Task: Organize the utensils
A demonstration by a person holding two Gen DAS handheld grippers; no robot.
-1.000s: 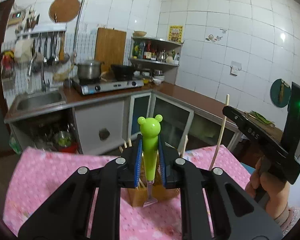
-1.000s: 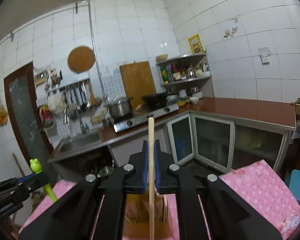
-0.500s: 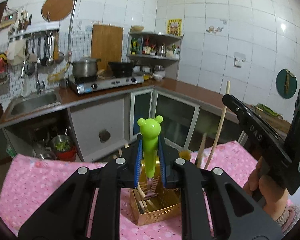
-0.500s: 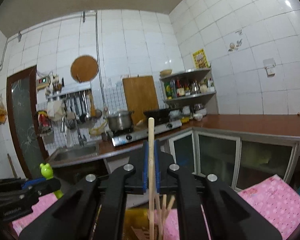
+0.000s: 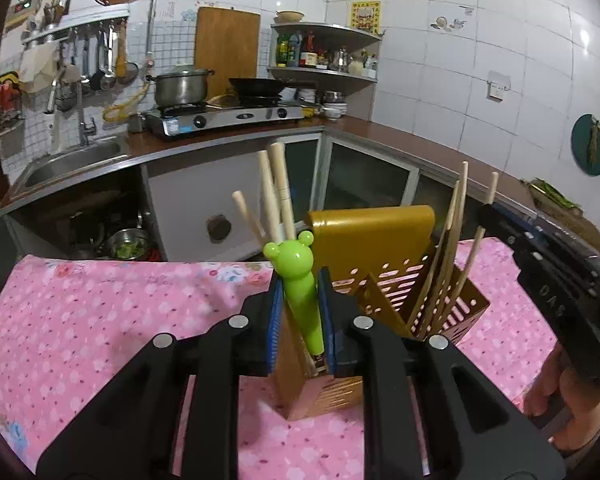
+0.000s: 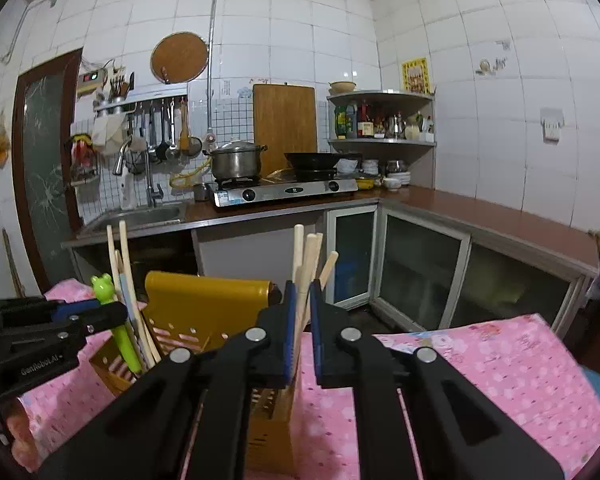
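Note:
A gold slotted utensil holder (image 5: 380, 264) stands on the pink floral tablecloth (image 5: 80, 312); it also shows in the right wrist view (image 6: 204, 312). My left gripper (image 5: 300, 304) is shut on a green frog-headed utensil (image 5: 298, 280), lowered into the holder's near compartment beside several wooden chopsticks (image 5: 274, 196). My right gripper (image 6: 302, 312) holds a wooden chopstick (image 6: 300, 264) between its jaws, set down into the holder's right compartment among other chopsticks. The frog utensil (image 6: 116, 320) and the left gripper (image 6: 72, 322) show at the left of the right wrist view.
Behind the table stand kitchen cabinets (image 6: 416, 276), a counter with a gas stove (image 6: 284, 190), a pot (image 6: 236, 162) and a sink (image 6: 140, 214). The right gripper's body (image 5: 548, 272) sits close to the holder's right side.
Both grippers have come down toward the holder. The frog utensil and the chopstick now sit inside its compartments, where before they were held above it.

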